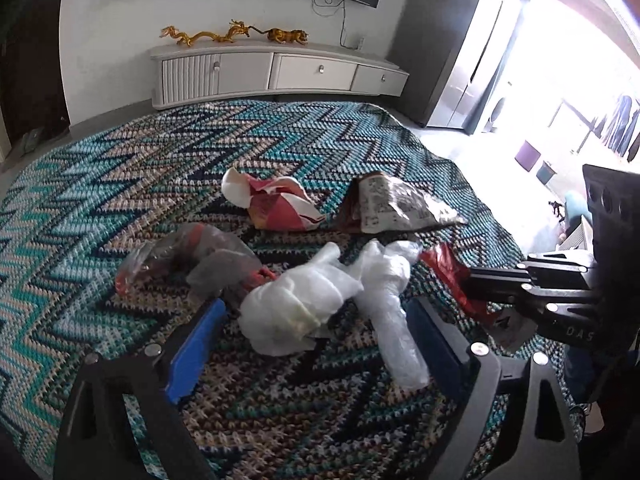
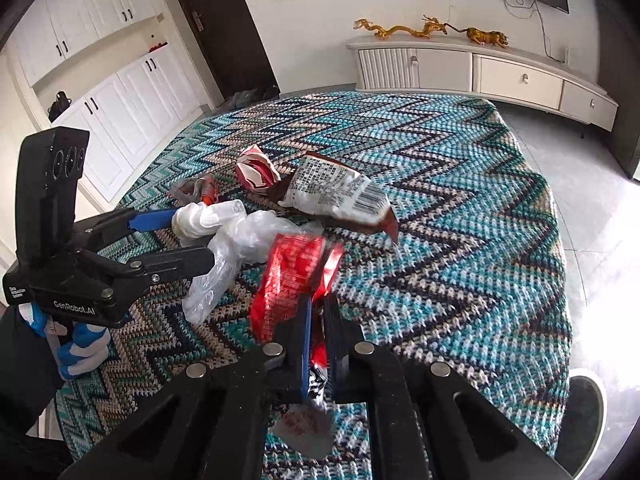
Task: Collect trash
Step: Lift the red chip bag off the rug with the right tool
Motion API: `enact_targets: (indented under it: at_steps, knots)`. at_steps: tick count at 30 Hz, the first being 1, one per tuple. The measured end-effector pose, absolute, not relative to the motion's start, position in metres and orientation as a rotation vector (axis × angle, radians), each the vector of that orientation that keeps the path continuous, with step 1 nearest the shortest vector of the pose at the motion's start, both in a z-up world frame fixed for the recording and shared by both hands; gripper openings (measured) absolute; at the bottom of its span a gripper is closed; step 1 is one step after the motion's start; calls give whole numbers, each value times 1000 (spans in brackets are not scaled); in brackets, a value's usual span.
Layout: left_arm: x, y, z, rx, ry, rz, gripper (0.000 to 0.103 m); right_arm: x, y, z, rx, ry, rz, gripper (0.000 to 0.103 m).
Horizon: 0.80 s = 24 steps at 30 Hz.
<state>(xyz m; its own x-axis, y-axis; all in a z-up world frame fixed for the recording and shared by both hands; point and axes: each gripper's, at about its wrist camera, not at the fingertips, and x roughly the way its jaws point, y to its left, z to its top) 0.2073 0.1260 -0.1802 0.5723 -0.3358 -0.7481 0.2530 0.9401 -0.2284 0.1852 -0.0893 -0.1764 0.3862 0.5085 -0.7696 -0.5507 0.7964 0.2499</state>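
Observation:
Trash lies on a table under a zigzag cloth (image 1: 120, 184). My left gripper (image 1: 316, 308) stands open around a crumpled white plastic bag (image 1: 296, 312) and a clear plastic roll (image 1: 396, 320), with its pads off them. In the right wrist view the left gripper (image 2: 194, 236) straddles the same white bag (image 2: 208, 216). My right gripper (image 2: 318, 304) is shut on a red foil wrapper (image 2: 296, 272). The left wrist view shows the right gripper (image 1: 476, 284) at the right, with the red wrapper (image 1: 448, 272) in its tips.
Farther back lie a red-and-white paper wrapper (image 1: 276, 204), a silver snack bag (image 1: 396, 204) and a clear bag with orange inside (image 1: 188, 256). A white TV cabinet (image 1: 280, 72) stands by the wall. A gloved hand (image 2: 80, 344) holds the left gripper. The table's right edge (image 2: 560, 280) is close.

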Motion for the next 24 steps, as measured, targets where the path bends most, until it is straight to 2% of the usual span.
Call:
enact_targets:
  at_steps: [8, 12, 15, 17, 21, 24]
  knots:
    - [213, 130, -186, -162, 920, -302, 91, 185, -93, -175, -34, 964, 685, 5]
    - [212, 135, -185, -180, 920, -297, 91, 187, -92, -176, 2, 976, 689, 8]
    - [211, 139, -183, -211, 923, -298, 91, 188, -90, -177, 16, 983, 693, 29]
    - [211, 142, -182, -228, 923, -295, 91, 187, -87, -177, 20, 983, 699, 32]
    - [212, 145, -183, -232, 929, -284, 91, 186, -81, -172, 36, 979, 716, 43]
    - [212, 145, -184, -241, 936, -280, 91, 183, -73, -170, 27, 981, 733, 57]
